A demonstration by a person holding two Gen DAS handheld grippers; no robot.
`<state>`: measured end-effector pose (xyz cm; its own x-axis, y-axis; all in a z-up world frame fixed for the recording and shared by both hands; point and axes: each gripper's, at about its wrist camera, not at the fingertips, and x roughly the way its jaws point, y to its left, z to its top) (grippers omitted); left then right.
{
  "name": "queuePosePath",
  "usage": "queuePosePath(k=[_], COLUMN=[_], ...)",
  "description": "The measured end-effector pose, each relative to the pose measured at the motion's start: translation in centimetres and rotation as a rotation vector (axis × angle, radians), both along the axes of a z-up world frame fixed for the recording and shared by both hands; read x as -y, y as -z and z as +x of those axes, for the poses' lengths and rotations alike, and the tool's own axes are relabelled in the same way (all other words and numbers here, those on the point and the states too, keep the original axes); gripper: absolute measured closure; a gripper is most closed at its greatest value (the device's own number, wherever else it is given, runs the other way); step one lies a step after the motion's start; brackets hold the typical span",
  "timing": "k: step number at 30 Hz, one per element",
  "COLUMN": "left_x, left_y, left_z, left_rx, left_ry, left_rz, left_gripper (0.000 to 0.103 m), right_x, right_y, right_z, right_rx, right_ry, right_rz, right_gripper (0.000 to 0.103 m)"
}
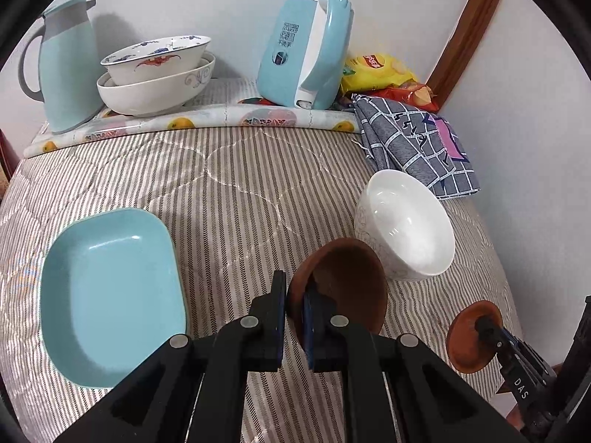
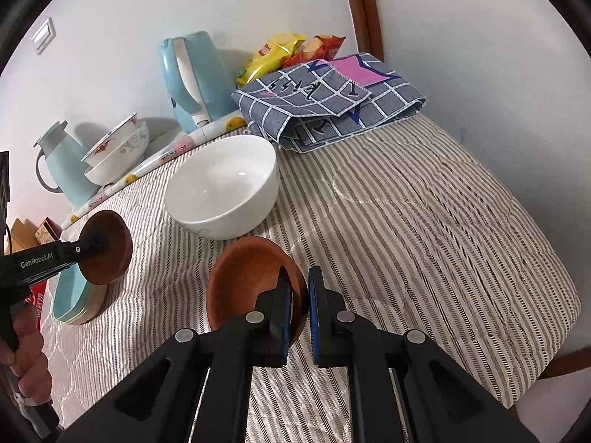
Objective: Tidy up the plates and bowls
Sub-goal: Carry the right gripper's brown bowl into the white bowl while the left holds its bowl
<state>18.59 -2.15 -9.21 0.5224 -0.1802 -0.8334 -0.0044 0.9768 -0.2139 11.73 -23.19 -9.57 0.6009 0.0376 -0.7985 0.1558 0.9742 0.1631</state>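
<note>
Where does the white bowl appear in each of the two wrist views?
Left wrist view: the white bowl is right of centre, behind the brown bowl held by the left tongs.
Right wrist view: the white bowl is centre-left, above the right tongs.
Shared landmark: the folded grey checked cloth lies just behind it.

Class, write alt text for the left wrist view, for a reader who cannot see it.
The left gripper clamps the rim of a brown bowl above a striped quilt, between a light blue dish and a white bowl. At right, the right gripper holds a second brown bowl.
</note>
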Motion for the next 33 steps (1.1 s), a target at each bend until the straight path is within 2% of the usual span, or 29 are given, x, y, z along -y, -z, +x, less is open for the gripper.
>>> queuePosePath(k=[21, 33], left_x=[-0.8, -3.2], left_y=[-3.2, -3.7], left_z=[-1.5, -0.4], left_rx=[0.062, 0.07], left_ry=[0.002, -0.038], left_rz=[-0.009, -0.005], left_gripper=[0.095, 0.095], right_x=[-1.1, -2.1], right_y=[-3.7, -4.8], right_z=[-0.7, 2.5], right_rx=[0.067, 0.092], right_ry=[0.001, -0.024], right_rz=[-0.025, -0.045], right_gripper=[0.094, 0.094])
